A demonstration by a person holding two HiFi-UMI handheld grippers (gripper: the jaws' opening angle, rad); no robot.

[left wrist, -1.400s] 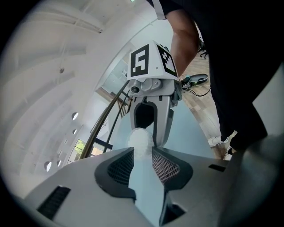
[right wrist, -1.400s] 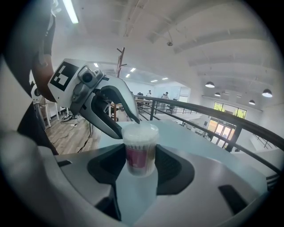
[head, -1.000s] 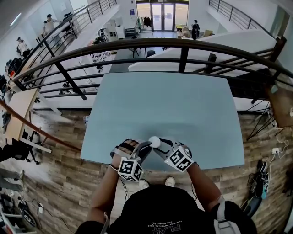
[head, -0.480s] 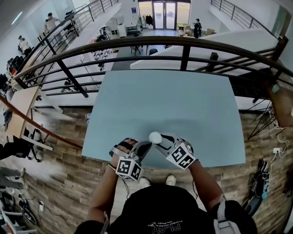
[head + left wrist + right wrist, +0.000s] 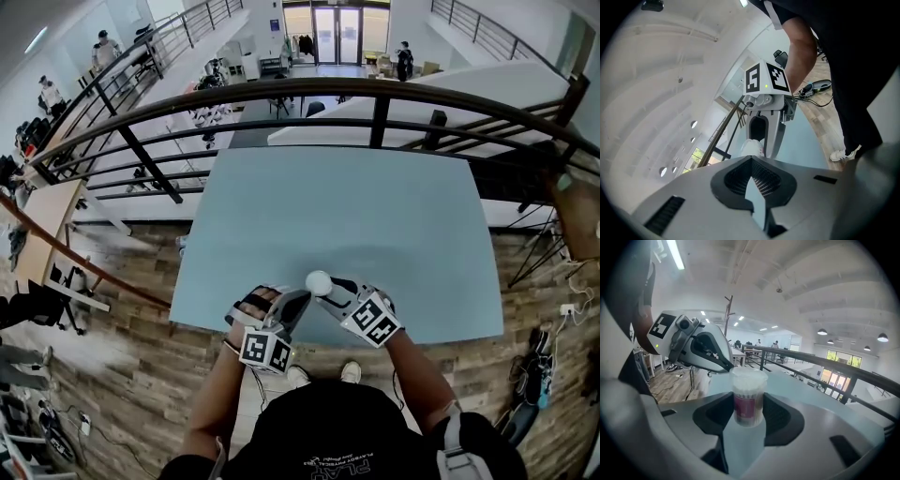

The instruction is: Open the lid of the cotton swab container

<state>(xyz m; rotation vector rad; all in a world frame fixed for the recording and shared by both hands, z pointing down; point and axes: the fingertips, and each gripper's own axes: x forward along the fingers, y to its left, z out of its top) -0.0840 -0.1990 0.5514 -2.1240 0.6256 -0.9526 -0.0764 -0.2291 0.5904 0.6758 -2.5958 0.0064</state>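
the cotton swab container (image 5: 318, 281) is a small clear tub packed with white swabs, with a pink label round its lower half and a clear lid (image 5: 748, 373) on top. it is upright over the table (image 5: 375, 216), close to the front edge and about midway along it. whether its base rests on the surface or hangs just above it cannot be told.

the right gripper (image 5: 328, 289) has the container clamped. in the right gripper view the tub (image 5: 749, 397) stands between the two dark pads, which press on its sides at label height, with the lid clear above them.

the left gripper (image 5: 298, 302) comes in from the left, angled toward the container's top. in the right gripper view its tip (image 5: 725, 367) sits right at the lid's near rim; real contact cannot be made out. its jaws are together, and the left gripper view (image 5: 754, 187) shows only a thin slit between the pads with nothing visible in it. beyond them in that view are the container (image 5: 752, 149) and the right gripper (image 5: 764, 136) with its marker cube.

the rest of the table is bare blue-grey. past its far edge runs a dark metal railing (image 5: 375, 94), and wooden floor (image 5: 122, 375) lies to the sides.
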